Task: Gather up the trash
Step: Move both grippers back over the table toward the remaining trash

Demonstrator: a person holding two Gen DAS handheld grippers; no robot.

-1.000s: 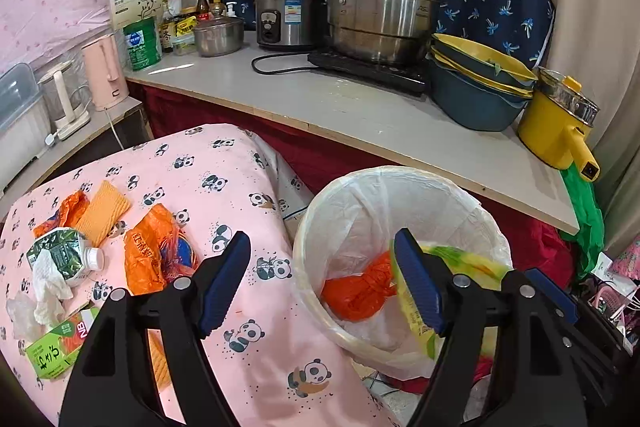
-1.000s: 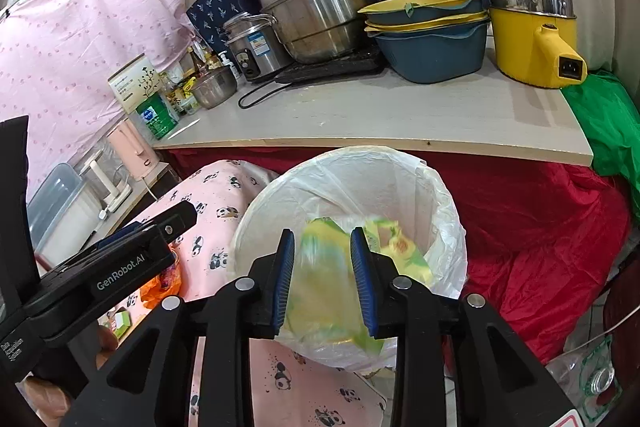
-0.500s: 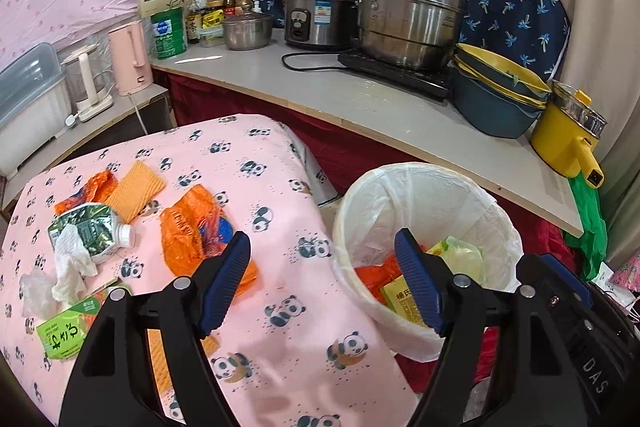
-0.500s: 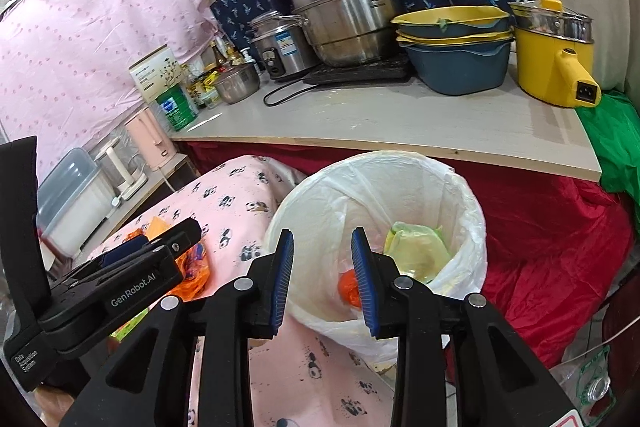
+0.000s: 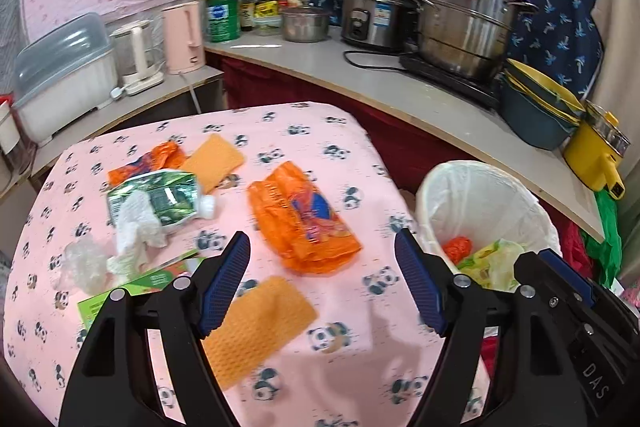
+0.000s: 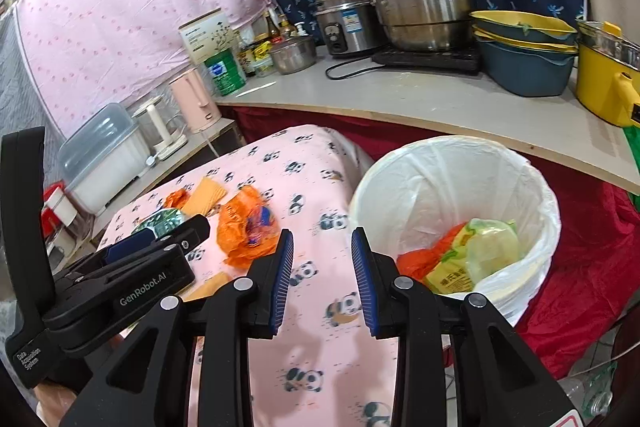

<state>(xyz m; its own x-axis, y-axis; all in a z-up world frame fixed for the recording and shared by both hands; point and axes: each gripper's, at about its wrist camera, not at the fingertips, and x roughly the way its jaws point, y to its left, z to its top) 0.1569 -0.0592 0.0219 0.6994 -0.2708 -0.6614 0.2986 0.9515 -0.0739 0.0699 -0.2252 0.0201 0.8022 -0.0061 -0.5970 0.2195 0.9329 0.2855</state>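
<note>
Both pairs of jaws stand apart with nothing between them: the left gripper spread wide, the right gripper parted more narrowly. A second ago the right one pinched a yellow-green wrapper over the trash bin; half a second ago that wrapper lay inside and the jaws were bare. Since then both grippers have swung away from the bin toward the panda tablecloth, so the bin now sits at about three o'clock in the left wrist view, no longer dead ahead. One drop looks complete, and the next pickup is probably about to begin.

Lined with a white bag, the bin holds the yellow-green wrapper resting on an orange bag at the bottom; much of the liner above them is bare.

Trash left on the cloth, seen from the left wrist: an orange plastic bag at twelve o'clock of the left gripper, just beyond its tips; an orange waffle cloth partly under the left finger; a green pouch, white crumpled tissue and a green carton toward ten o'clock; farther back, another orange wrapper and a second waffle cloth.
</note>
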